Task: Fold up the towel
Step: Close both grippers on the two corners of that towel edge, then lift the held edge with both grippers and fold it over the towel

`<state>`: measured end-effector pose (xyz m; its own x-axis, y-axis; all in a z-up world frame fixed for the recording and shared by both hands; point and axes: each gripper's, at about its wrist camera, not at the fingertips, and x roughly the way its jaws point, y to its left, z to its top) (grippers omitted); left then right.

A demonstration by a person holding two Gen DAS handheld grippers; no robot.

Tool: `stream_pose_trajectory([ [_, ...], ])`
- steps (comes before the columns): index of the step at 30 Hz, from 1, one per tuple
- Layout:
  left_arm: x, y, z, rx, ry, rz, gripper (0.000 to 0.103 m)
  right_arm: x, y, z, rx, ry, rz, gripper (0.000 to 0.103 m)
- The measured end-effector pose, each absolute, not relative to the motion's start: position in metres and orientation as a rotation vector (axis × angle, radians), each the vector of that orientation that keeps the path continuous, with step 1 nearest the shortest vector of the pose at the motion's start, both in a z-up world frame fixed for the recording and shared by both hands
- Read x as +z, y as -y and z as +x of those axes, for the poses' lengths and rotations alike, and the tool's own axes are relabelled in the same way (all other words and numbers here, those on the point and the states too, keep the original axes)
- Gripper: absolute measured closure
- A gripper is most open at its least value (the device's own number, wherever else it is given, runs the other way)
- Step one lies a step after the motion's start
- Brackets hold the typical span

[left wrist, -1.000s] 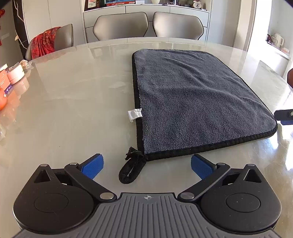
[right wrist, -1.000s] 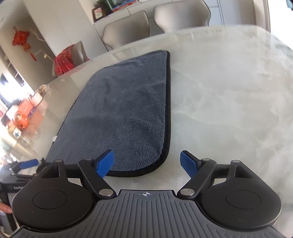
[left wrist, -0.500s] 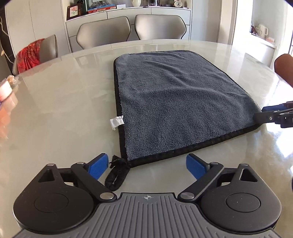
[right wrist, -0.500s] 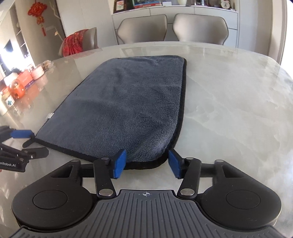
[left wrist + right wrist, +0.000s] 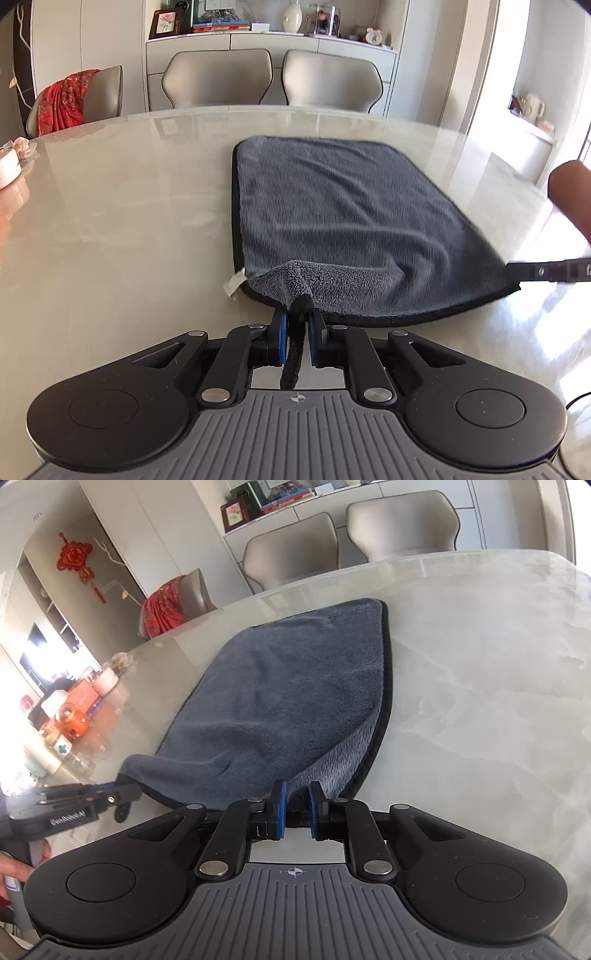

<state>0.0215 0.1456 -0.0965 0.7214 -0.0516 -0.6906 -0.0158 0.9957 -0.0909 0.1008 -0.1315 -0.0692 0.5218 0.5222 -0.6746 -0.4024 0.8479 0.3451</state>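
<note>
Grey plush microfibre towel with black stitched edging (image 5: 343,221) lies on the glossy pale marble-look table (image 5: 110,240), far edge flat, near edge lifted at both corners.

Left gripper (image 5: 295,336): jaws closing, blue pads already pinching the near left corner of the towel. The corner is bunched into a peak right above the pads. The black hanging loop (image 5: 293,363) dangles down between the jaws toward the gripper body. White care label (image 5: 234,282) sticks out of the left hem just beside the pinched corner.

Right gripper (image 5: 295,810): clenched on the near right corner, pads pressed on the fabric. The lighter underside of the towel shows where the edge rolls up next to the right pad.

Each gripper shows in the other view: the left one at the left edge of the right wrist view, at its towel corner; the right one as a black bar at the right edge of the left wrist view, cut off by the frame.

Hard to make out:
- The hem between the two corners is hidden behind the gripper body in the right wrist view.
- Contact point of the right pads is partly in shadow.
- A blurred part of the person (image 5: 570,199) at the right edge of the left wrist view; cannot tell which part.
- Fingers (image 5: 14,871) at bottom left of the right wrist view, mostly cut off.
- Clutter at the table's left side (image 5: 74,723) is too distorted to identify.
</note>
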Motion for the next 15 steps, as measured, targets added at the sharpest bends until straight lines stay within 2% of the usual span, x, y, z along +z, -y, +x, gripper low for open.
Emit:
stream_pose_trajectory([
  [4,-0.094,-0.144,0.024,-0.022,-0.766,-0.085,0.092,-0.068,0.128,0.097,0.563,-0.852,0.084,0.092],
  [6,-0.093,-0.144,0.025,-0.020,-0.770,-0.094,0.092,-0.067,0.127,0.095,0.585,-0.851,0.073,0.089],
  [8,-0.092,-0.143,0.026,-0.016,-0.774,-0.104,0.092,-0.063,0.124,0.089,0.612,-0.824,0.033,0.063],
  [9,-0.091,-0.143,0.027,-0.014,-0.776,-0.109,0.092,-0.060,0.119,0.083,0.626,-0.795,-0.010,0.045],
  [10,-0.089,-0.143,0.027,-0.014,-0.774,-0.112,0.092,-0.059,0.116,0.078,0.631,-0.767,-0.049,0.037],
  [12,-0.084,-0.146,0.029,-0.014,-0.763,-0.137,0.092,-0.059,0.103,0.068,0.645,-0.710,-0.173,0.033],
  [15,-0.076,-0.150,0.034,-0.012,-0.741,-0.174,0.092,-0.069,0.086,0.064,0.670,-0.727,-0.299,0.034],
])
